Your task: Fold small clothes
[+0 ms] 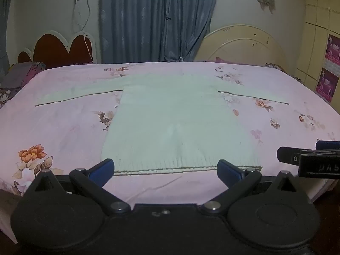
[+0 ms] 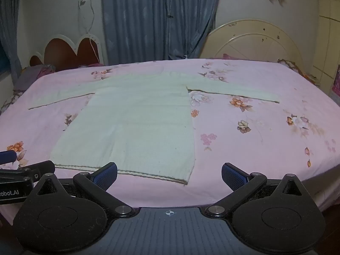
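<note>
A pale knitted sweater (image 1: 178, 123) lies flat on a bed covered with a pink floral sheet (image 1: 63, 127), both sleeves stretched out sideways and the ribbed hem nearest the cameras. The left gripper (image 1: 165, 169) hangs just short of that hem, its blue-padded fingers (image 1: 102, 170) spread wide and holding nothing; the hem runs across the gap between them, the body of the garment straight ahead. The right gripper (image 2: 169, 175) is likewise spread wide and empty, set toward the sweater's right side: the hem's right corner lies in the gap between its fingers, and the body of the garment extends ahead and to its left. Whether either gripper touches the sheet cannot be told. Each tool shows at the edge of the other's view, the left one at the right camera's lower left. Beyond the bed, ahead of both grippers, hang blue curtains (image 1: 157, 19), flanked by a heart-shaped red headboard (image 1: 61, 48) to the left and a rounded cream headboard (image 1: 244, 44) to the right.
</note>
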The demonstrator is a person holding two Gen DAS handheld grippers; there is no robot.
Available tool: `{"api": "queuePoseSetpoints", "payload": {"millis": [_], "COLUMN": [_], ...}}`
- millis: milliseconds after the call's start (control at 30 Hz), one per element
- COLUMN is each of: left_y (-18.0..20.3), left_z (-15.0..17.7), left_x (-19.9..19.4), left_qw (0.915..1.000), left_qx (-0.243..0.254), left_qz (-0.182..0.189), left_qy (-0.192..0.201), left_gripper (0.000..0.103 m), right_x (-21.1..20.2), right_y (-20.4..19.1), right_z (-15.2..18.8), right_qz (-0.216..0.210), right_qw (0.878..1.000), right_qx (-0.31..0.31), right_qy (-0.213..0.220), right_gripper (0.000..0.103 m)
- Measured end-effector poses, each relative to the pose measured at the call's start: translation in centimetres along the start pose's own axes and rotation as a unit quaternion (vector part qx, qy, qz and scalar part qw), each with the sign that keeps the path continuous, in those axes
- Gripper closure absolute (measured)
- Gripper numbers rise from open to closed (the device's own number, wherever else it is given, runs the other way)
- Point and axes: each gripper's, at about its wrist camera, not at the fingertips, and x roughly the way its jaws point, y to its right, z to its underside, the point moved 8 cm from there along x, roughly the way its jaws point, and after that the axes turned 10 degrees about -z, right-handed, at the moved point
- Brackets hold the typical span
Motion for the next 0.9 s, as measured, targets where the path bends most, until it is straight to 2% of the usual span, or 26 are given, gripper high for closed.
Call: {"api": "queuePoseSetpoints", "payload": {"millis": [900], "left_y": [-0.21], "left_z": [0.42], "left_x": [0.25], "left_qw": [1.0000], "left_qx": [-0.001], "left_qz": [-0.004], "left_qy": [0.000], "left_gripper": [0.001], "right_x": [-0.12], "right_y": [-0.12], "right_z": [0.00], "right_qz": [-0.001], "right_qw": [1.000], "right_qx": [0.002], "right_qy": [0.000], "right_gripper": [0.000]}}
